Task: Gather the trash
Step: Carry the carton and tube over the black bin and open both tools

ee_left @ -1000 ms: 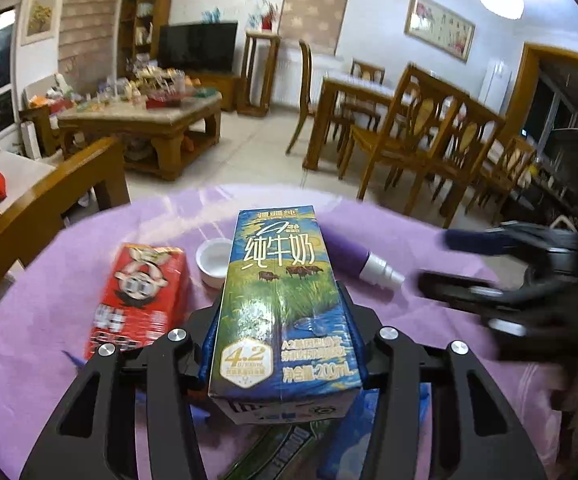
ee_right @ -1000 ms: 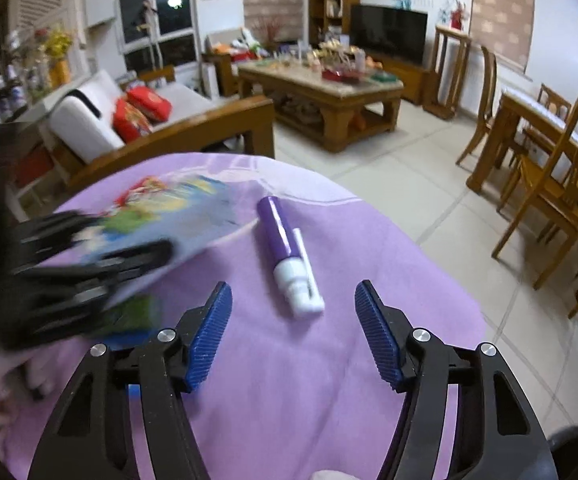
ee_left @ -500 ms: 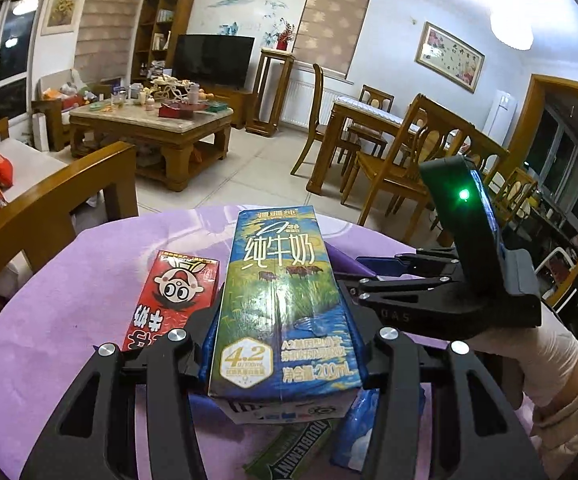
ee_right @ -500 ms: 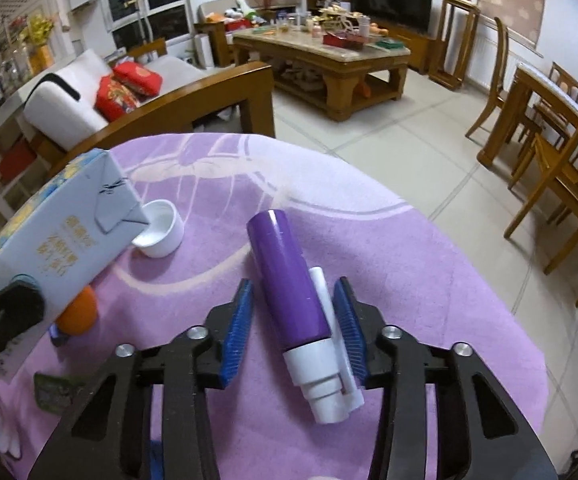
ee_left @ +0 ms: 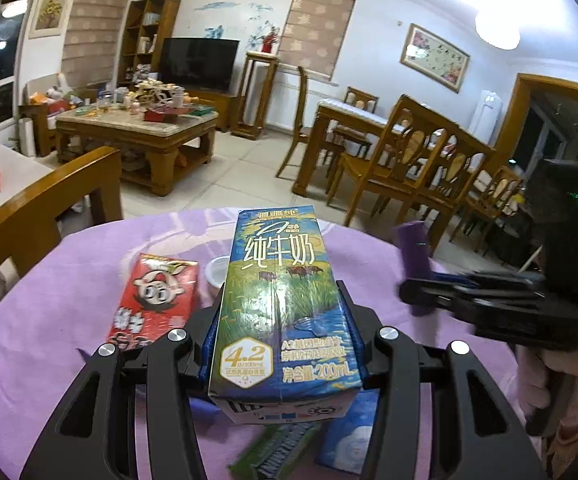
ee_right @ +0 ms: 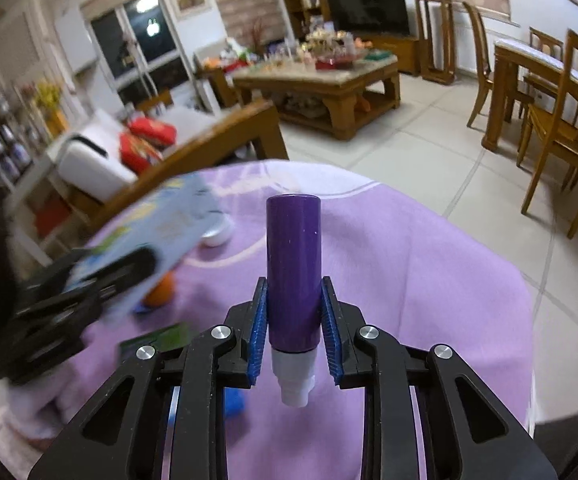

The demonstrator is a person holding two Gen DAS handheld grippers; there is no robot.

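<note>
Left gripper (ee_left: 281, 320): clamped on a blue milk carton (ee_left: 281, 304), held above the purple cloth (ee_left: 49, 320).
Right gripper (ee_right: 293, 328): jaws have just been closing; blue pads (ee_right: 258, 332) now pinch a purple tube (ee_right: 293, 268), white nozzle toward the camera, lifted off the cloth.
On the cloth: red carton (ee_left: 153, 300) left of the milk carton; white cap (ee_left: 215, 272) just beyond it; green wrapper (ee_left: 277, 452) and blue packet (ee_left: 349, 440) at the near edge; orange item (ee_right: 161, 290), partly hidden.
</note>
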